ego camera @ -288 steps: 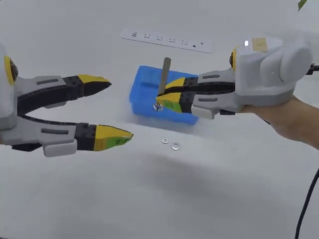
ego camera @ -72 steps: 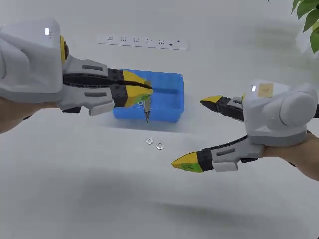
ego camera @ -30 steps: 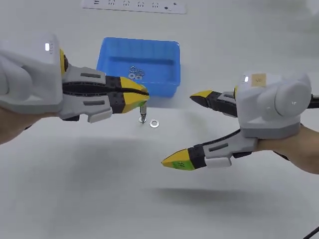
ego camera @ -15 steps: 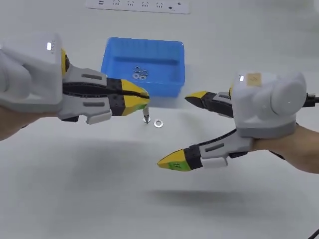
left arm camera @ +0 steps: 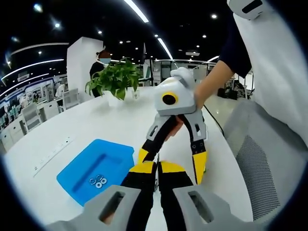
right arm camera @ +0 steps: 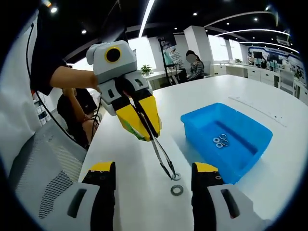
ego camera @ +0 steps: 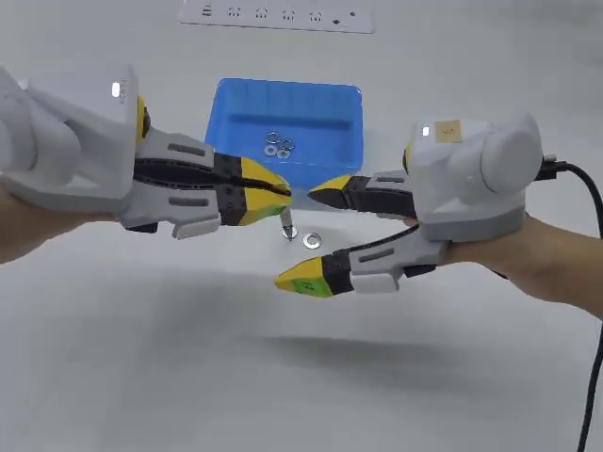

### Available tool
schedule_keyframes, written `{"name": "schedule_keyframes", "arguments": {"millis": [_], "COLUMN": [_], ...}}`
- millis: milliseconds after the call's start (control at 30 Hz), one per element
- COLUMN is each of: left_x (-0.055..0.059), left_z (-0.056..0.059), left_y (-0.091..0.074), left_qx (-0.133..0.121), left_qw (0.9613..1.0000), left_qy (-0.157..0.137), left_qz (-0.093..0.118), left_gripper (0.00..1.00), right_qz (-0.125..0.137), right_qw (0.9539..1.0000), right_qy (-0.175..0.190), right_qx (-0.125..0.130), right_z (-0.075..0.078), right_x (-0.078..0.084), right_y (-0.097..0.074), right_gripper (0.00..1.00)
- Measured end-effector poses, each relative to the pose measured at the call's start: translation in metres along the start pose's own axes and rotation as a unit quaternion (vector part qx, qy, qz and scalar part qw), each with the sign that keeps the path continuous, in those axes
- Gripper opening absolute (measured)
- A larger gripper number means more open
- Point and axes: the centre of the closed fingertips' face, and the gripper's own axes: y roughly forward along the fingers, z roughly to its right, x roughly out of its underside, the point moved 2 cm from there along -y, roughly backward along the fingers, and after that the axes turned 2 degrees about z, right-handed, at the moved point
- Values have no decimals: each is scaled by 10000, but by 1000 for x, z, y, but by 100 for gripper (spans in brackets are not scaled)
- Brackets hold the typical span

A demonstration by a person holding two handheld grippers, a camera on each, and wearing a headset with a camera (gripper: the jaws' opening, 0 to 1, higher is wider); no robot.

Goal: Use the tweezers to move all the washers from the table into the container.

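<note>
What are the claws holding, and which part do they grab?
The left claw pinches the tweezers by their upper part, tips pointing down. The right claw is open and holds nothing.

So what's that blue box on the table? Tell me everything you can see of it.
The blue box is a shallow rectangular tray, open on top, plastic by its look, with low walls and a slightly flared rim. It sits flat on the white table, with a white power strip farther back. A small cluster of metal washers lies on its floor, near the middle. The tweezers point down just in front, clear of its wall.
</note>
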Motion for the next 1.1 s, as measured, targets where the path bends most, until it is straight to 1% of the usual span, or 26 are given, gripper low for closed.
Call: {"name": "schedule_keyframes", "arguments": {"millis": [33, 100, 133, 233, 367, 467, 500, 533, 567, 600, 633, 733, 767, 833, 967, 1067, 1100], "left_x": [0, 0, 0, 0, -2, -2, -2, -3, -3, -3, -3, -3, -3, -4, -3, -3, -4], "left_z": [0, 0, 0, 0, 2, 3, 3, 3, 4, 4, 4, 5, 5, 5, 3, 1, 3], "left_y": [0, 0, 0, 1, 4, 5, 6, 6, 6, 7, 7, 8, 7, 8, 8, 8, 9], "left_qx": [-4, -12, -9, -5, 4, 13, 22, 34, 44, 33, 32, 33, 41, 44, -32, -204, -215], "left_qw": [10000, 10000, 10000, 10000, 10000, 10000, 10000, 10000, 10000, 10000, 10000, 10000, 10000, 10000, 9999, 9997, 9996], "left_qy": [-6, -19, -24, -35, -26, -18, -15, -16, -9, -5, -9, -14, -12, -2, 11, -107, -154], "left_qz": [1, -2, -6, -9, -18, -27, -30, -32, -35, -36, -36, -44, -52, -69, -111, -98, -98], "left_gripper": [5, 5, 5, 5, 5, 5, 5, 5, 5, 5, 5, 5, 5, 5, 5, 6, 7], "right_qz": [-26, -129, -158, -218, -265, -309, -325, -332, -337, -337, -346, -387, -419, -456, -479, -474, -476], "right_qw": [10000, 9998, 9997, 9996, 9992, 9984, 9981, 9973, 9971, 9973, 9970, 9950, 9932, 9912, 9889, 9893, 9893], "right_qy": [-53, -137, -151, -148, -275, -445, -506, -644, -668, -619, -649, -869, -1032, -1194, -1365, -1350, -1351], "right_qx": [-8, -14, -64, -85, -137, -158, -156, -140, -133, -210, -232, -312, -343, -351, -330, -286, -274], "right_z": [1, 2, 2, 2, 3, 7, 8, 11, 13, 13, 13, 12, 12, 11, 12, 13, 12], "right_x": [0, 3, 3, 5, 4, 4, 4, 3, 3, 3, 4, 4, 4, 4, 4, 4, 4], "right_y": [2, 6, 8, 11, 12, 12, 12, 12, 12, 12, 12, 13, 13, 13, 13, 13, 13], "right_gripper": [52, 42, 38, 32, 28, 23, 19, 16, 13, 13, 13, 12, 11, 10, 9, 9, 9]}}
